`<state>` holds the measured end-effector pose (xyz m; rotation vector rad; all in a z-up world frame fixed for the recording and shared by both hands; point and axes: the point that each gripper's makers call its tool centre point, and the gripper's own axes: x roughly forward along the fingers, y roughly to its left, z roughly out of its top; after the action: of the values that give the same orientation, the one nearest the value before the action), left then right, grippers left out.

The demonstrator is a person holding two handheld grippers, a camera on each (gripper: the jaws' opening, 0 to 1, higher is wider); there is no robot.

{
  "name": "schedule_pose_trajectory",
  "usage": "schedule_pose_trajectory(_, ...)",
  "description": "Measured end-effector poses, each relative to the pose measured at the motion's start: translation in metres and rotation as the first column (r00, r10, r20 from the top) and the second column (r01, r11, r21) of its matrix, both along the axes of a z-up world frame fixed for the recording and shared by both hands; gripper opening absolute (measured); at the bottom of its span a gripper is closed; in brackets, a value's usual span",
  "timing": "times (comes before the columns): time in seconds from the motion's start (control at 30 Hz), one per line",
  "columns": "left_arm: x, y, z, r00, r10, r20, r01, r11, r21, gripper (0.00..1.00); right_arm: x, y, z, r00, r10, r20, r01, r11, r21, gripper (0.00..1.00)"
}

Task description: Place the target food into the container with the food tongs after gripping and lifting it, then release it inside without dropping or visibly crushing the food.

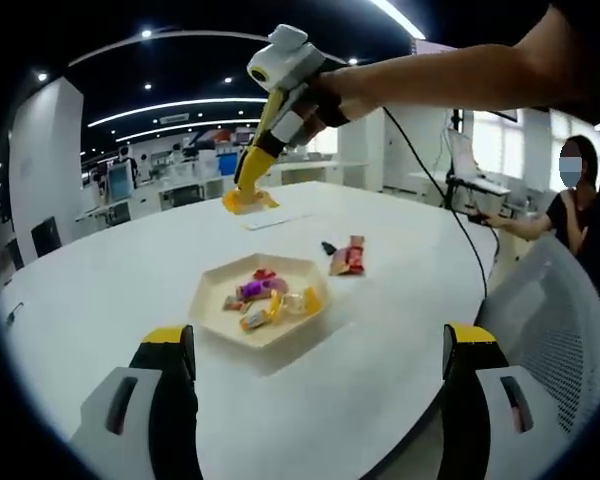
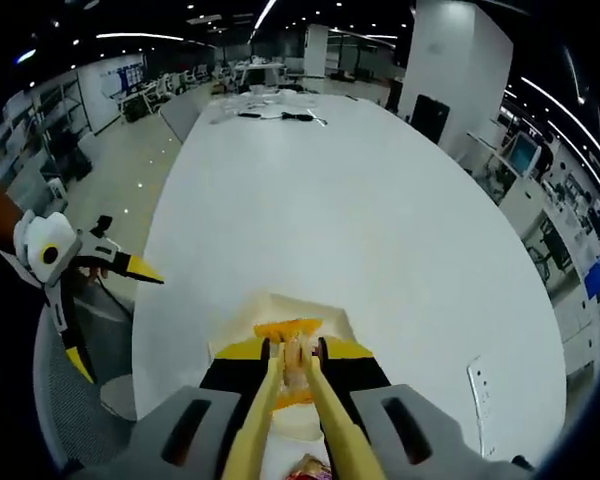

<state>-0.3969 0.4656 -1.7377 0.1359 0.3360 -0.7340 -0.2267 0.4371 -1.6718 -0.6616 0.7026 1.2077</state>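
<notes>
Yellow food tongs (image 1: pixel 248 170) in the right gripper (image 1: pixel 290 75) clamp a small candy (image 2: pixel 296 352), raised beyond the hexagonal container (image 1: pixel 220 318); left gripper (image 1: pixel 315 350) gapes empty.

- The tray (image 1: pixel 225 312) lies on the desk (image 1: pixel 110 290), just ahead of the left gripper (image 1: pixel 320 345), between its jaws.
- Sweets (image 1: pixel 263 298) lie in the tray.
- One sweet (image 1: pixel 348 256) lies on the desk beyond the tray, to its right.
- The right gripper (image 1: pixel 248 198) with tongs (image 2: pixel 292 372) hangs farther off, above the desk.
</notes>
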Motion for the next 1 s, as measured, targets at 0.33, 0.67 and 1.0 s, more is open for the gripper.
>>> schedule_pose_trajectory(0.33, 0.0, 0.0, 0.0, 1.0, 0.0, 0.001, 0.0, 1.0, 0.002, 0.99, 0.001, 0.004, 0.002, 1.0, 0.005, 0.01, -0.005, 1.0, 0.008, 0.21)
schedule_pose_trajectory(0.67, 0.002, 0.001, 0.0, 1.0, 0.009, 0.005, -0.009, 1.0, 0.0, 0.99, 0.001, 0.007, 0.006, 0.999, 0.02, 0.04, -0.021, 0.999, 0.029, 0.24)
schedule_pose_trajectory(1.0, 0.001, 0.001, 0.001, 1.0, 0.012, 0.008, -0.011, 1.0, -0.002, 0.99, 0.0, 0.004, 0.014, 0.999, 0.026, 0.042, -0.03, 0.995, 0.097, 0.25)
